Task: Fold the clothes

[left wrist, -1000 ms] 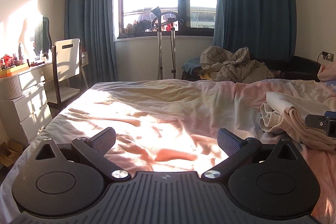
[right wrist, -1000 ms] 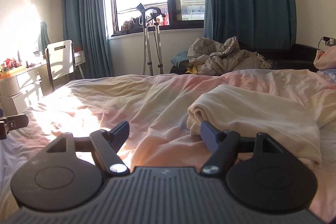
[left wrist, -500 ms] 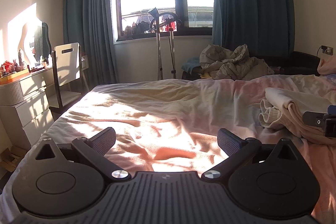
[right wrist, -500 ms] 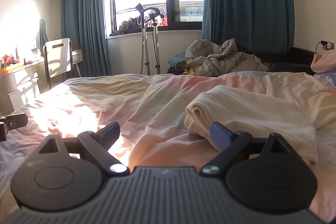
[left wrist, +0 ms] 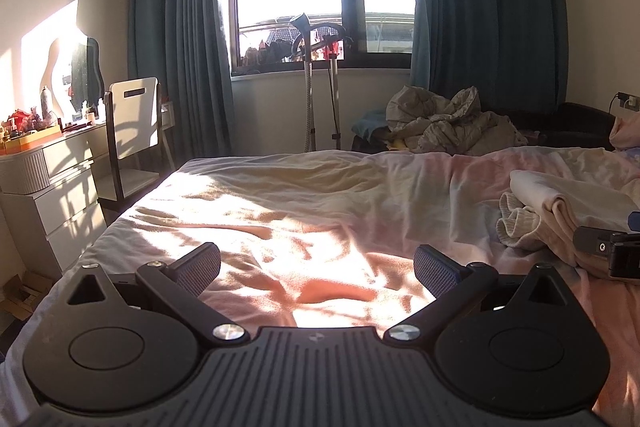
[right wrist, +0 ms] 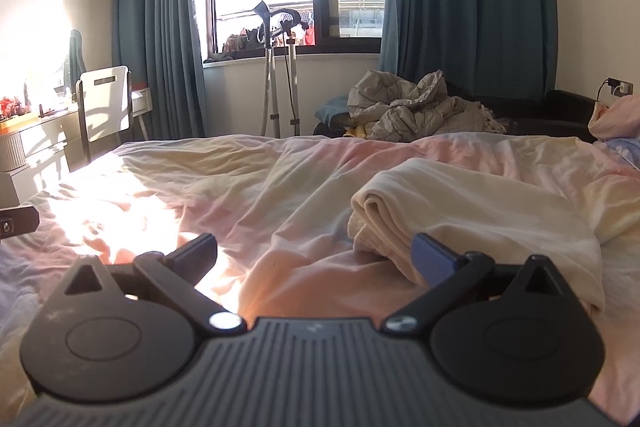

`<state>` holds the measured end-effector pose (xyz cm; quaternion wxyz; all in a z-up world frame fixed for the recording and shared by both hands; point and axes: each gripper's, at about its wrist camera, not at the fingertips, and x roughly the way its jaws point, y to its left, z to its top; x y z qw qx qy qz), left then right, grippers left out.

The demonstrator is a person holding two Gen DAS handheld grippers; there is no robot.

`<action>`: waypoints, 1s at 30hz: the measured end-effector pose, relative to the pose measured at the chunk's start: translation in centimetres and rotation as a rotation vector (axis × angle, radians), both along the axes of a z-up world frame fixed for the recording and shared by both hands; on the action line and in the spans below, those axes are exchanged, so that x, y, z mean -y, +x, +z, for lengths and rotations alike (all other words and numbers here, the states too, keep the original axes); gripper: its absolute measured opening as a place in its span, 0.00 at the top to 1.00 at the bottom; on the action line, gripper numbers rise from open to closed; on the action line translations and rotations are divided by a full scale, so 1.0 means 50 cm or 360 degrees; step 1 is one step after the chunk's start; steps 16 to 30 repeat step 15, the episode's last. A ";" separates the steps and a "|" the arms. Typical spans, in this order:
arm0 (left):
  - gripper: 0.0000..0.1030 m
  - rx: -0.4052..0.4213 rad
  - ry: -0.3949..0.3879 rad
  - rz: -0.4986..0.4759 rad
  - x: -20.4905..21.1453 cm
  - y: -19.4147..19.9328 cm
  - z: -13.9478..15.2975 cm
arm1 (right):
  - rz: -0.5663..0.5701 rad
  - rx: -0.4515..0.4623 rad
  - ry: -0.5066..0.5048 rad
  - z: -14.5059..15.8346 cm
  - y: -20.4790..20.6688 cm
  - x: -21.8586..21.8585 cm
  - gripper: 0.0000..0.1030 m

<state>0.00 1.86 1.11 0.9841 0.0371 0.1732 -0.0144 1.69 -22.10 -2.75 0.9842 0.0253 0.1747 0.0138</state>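
Clothes [right wrist: 472,215] lie folded in a cream bundle on the bed [right wrist: 248,179], just ahead of the right tongs [right wrist: 314,255], likely set down there. Both tongs gape wide and hold nothing. Left tongs [left wrist: 318,265] hover over sunny sheet beside the bundle.

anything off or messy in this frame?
Mostly fine. The cream garment lies folded on the bed, its ribbed edge bunched at the near left corner. Beyond the bed, a crumpled heap of bedding is dumped under the window. Both the left hand-held gripper and the right hand-held gripper are open, holding nothing.
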 end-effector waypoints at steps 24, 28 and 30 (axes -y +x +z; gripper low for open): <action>0.00 0.0037 0.0016 -0.0007 0.004 -0.009 0.002 | 0.0004 -0.0025 -0.0015 -0.007 0.002 -0.006 0.00; 0.00 0.0037 0.0016 -0.0007 0.004 -0.009 0.002 | 0.0004 -0.0025 -0.0015 -0.007 0.002 -0.006 0.00; 0.00 0.0037 0.0016 -0.0007 0.004 -0.009 0.002 | 0.0004 -0.0025 -0.0015 -0.007 0.002 -0.006 0.00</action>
